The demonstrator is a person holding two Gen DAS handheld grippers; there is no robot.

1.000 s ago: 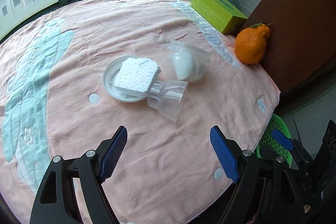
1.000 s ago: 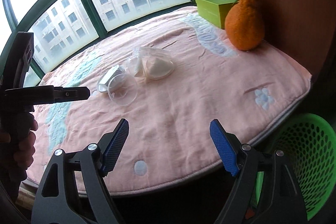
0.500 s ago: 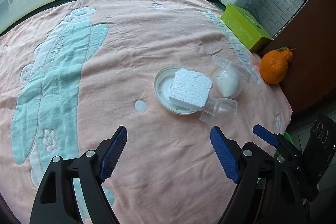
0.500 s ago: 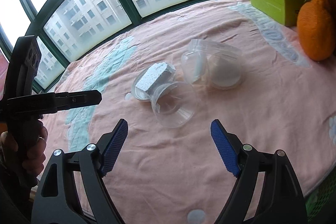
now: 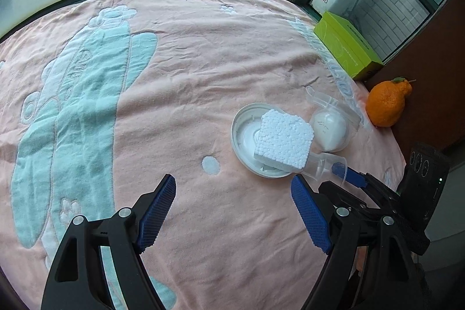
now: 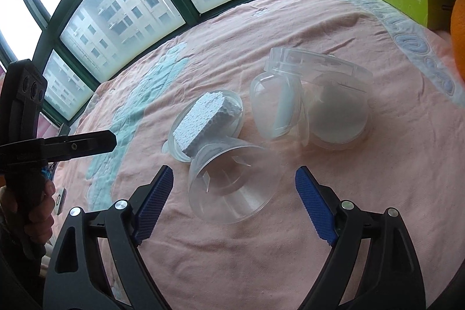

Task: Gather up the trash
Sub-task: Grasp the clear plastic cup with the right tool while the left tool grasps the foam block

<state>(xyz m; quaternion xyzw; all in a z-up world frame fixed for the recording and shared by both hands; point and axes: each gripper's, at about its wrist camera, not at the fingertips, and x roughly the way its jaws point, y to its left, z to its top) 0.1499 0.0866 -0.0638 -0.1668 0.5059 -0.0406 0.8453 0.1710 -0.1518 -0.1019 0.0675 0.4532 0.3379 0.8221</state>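
A small heap of trash is seen on a pink towel (image 5: 203, 83) with pale blue figures. A clear plastic cup (image 6: 232, 185) lies on its side, its wide mouth turned toward the right gripper (image 6: 234, 205); its base rests against a white round lid (image 5: 247, 135). A rough white foam block (image 5: 283, 141) is propped on that lid, tilted. Just beside these, a clear hinged container (image 6: 314, 106) is seen open, with something whitish inside.

The right gripper's jaws have just been opening and stand wide; the cup's mouth is framed between the blue pads, but no pressing contact is shown. The left gripper (image 5: 232, 214) is also held wide apart over bare towel, with nothing between its pads.

Only in the left wrist view is the whole orange fruit (image 5: 386, 103) shown, near the towel's edge, behind a green box (image 5: 345, 48). Only in the right wrist view is a hand (image 6: 35, 211) seen gripping the left tool's handle.
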